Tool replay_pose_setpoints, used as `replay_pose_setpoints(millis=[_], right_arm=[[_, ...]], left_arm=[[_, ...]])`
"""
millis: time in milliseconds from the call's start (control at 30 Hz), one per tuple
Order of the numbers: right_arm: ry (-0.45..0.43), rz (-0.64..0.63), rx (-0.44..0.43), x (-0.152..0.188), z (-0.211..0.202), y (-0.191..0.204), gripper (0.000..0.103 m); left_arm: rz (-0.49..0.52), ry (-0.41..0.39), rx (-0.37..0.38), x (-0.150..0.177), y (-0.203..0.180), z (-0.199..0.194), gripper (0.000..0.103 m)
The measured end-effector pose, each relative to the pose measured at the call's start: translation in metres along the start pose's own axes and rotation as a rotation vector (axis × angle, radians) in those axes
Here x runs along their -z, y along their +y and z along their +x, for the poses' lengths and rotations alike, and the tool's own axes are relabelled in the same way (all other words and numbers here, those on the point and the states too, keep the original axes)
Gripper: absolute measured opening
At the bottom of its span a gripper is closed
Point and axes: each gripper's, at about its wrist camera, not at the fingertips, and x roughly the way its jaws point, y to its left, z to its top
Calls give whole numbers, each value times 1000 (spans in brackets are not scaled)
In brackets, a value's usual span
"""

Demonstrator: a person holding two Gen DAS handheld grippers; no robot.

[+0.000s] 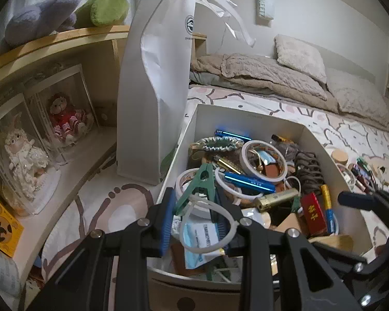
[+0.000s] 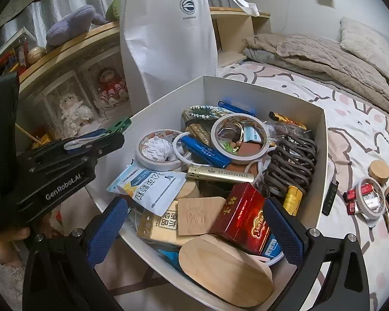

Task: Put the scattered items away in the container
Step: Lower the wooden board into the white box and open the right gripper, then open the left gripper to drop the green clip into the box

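The left tool (image 1: 194, 223) grips a green clip (image 1: 194, 186) and white loop at lower centre. The right tool (image 2: 194, 223) gapes empty over the white box (image 2: 321, 134).

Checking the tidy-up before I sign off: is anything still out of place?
Yes. A tape roll, a wooden-lidded jar and small red items lie on the bedsheet right of the white box.

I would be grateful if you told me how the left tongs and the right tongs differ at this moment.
The left tongs are shut on a green plastic clip with a white loop, while the right tongs stand wide open and hold nothing. The left tongs hang by the white cardboard box's left wall; the right tongs straddle its near corner. Both have blue ribbed pads and point down at the box.
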Motion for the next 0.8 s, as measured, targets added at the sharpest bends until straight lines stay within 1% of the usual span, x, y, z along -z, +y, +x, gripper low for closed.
replay_pose_setpoints(millis=[100, 367, 500, 800], right_arm=[[-2, 4, 5, 0, -1, 1, 103], [-1, -4, 23, 1, 0, 3, 103], [-3, -1, 26, 0, -2, 3, 103], [-1, 22, 27, 1, -1, -1, 103]], left_arm=[[33, 7, -18, 1, -1, -1, 30], [79, 28, -37, 6, -5, 1, 30], [83, 33, -45, 7, -4, 1, 30], [83, 37, -32, 7, -3, -1, 30]])
